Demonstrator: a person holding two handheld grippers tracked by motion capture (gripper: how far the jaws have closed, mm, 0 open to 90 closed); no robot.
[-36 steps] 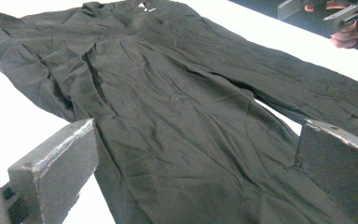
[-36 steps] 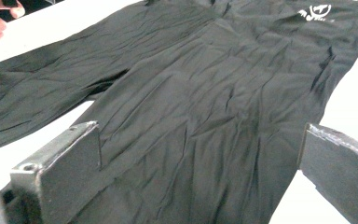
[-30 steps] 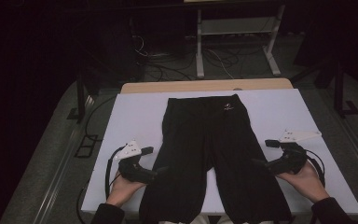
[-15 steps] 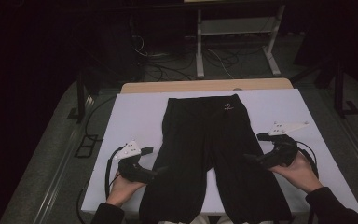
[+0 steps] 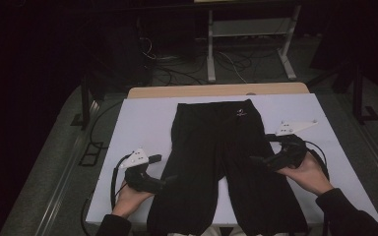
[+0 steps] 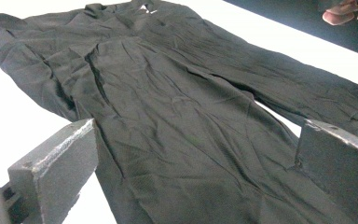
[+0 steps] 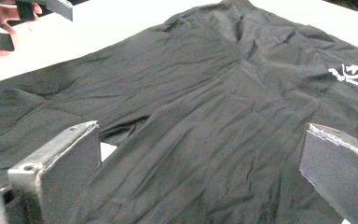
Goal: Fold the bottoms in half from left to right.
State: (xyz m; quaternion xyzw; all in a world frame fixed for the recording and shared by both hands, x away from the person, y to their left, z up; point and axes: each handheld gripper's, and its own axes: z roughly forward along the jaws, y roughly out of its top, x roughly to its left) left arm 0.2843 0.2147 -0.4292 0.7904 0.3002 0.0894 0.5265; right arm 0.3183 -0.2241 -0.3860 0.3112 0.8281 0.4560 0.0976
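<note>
The room is dark; a metal frame stand (image 5: 248, 44) and loose cables (image 5: 236, 61) occupy the floor at 12 o'clock. The white tabletop (image 5: 147, 123) carries one item: black trousers (image 5: 221, 162), laid flat at centre, waistband toward 12 o'clock, legs running to 6 o'clock and over the near edge. A small white logo (image 5: 240, 112) sits near the waistband.

The left tongs (image 5: 170, 180) rest at 8 o'clock, tips at the outer edge of the left leg; jaws stand wide apart, nothing between them. The right tongs (image 5: 256, 159) sit at 3 o'clock, tips over the outer edge of the right leg, jaws likewise spread and empty.

Handling assessment: the fabric appears thin, soft and light, creased throughout (image 6: 168, 116). It will likely drape and sag when lifted, and offers no stiffness. Slippage risk is judged moderate if only a single layer is pinched.

Recommended hold: take the outer side seam of each leg, catching both layers, or the waistband corners, where the hem gives thicker purchase.
</note>
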